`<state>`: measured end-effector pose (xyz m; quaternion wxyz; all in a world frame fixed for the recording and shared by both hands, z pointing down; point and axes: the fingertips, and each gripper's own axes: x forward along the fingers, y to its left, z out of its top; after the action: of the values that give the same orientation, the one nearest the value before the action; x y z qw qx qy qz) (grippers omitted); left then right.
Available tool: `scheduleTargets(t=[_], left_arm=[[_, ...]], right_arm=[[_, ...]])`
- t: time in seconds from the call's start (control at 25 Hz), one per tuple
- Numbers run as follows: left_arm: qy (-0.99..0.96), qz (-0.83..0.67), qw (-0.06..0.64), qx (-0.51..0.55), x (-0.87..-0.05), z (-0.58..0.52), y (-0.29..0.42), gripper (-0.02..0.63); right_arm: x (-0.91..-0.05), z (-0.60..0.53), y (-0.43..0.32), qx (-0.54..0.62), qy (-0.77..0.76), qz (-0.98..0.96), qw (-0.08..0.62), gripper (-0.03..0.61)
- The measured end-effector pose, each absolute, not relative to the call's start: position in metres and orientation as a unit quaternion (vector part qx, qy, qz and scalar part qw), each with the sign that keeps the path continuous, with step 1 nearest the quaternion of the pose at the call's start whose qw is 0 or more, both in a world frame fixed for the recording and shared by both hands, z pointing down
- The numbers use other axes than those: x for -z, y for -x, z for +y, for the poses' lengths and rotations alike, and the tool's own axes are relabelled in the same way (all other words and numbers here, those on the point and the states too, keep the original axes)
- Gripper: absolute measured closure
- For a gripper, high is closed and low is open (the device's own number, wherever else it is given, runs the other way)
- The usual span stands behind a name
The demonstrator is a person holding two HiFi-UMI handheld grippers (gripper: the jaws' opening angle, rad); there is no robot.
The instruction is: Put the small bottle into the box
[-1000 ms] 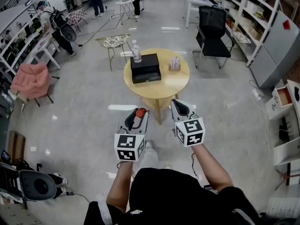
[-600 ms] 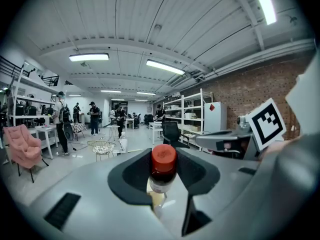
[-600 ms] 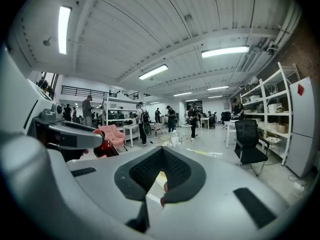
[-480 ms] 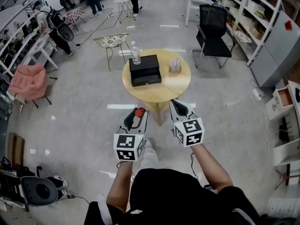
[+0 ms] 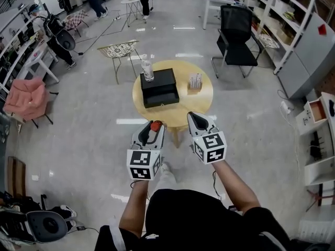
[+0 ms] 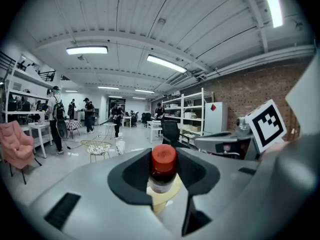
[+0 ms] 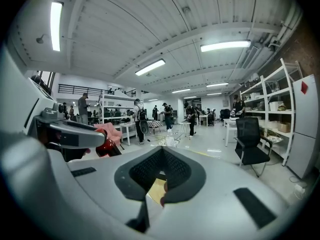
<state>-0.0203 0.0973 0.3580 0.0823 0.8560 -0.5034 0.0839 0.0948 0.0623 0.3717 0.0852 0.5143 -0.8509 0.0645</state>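
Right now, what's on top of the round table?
A black box, a clear bottle beside it and a small pale item. The near edge of the table is hidden behind the left tool and right tool.

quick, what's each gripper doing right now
left gripper: jaws shut on the small bottle, red cap up.
right gripper: jaws shut, holding nothing.

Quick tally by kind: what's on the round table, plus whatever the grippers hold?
Bottles: 2 (clear bottle on the table; small bottle in the left gripper)
Boxes: 1 (black box)
Small pale item, kind unclear: 1
Total: 4
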Motion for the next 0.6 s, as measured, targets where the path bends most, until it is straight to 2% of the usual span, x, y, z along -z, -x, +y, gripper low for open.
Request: scheduleTargets(t=[0.6], left_arm=[[-0.871,-0.473,0.088,-0.101,-0.350,-0.034,0.043,0.463]], right_arm=[[-0.367,-0.064,-0.076,-0.087,-0.539,-0.833,0.090,0.576]])
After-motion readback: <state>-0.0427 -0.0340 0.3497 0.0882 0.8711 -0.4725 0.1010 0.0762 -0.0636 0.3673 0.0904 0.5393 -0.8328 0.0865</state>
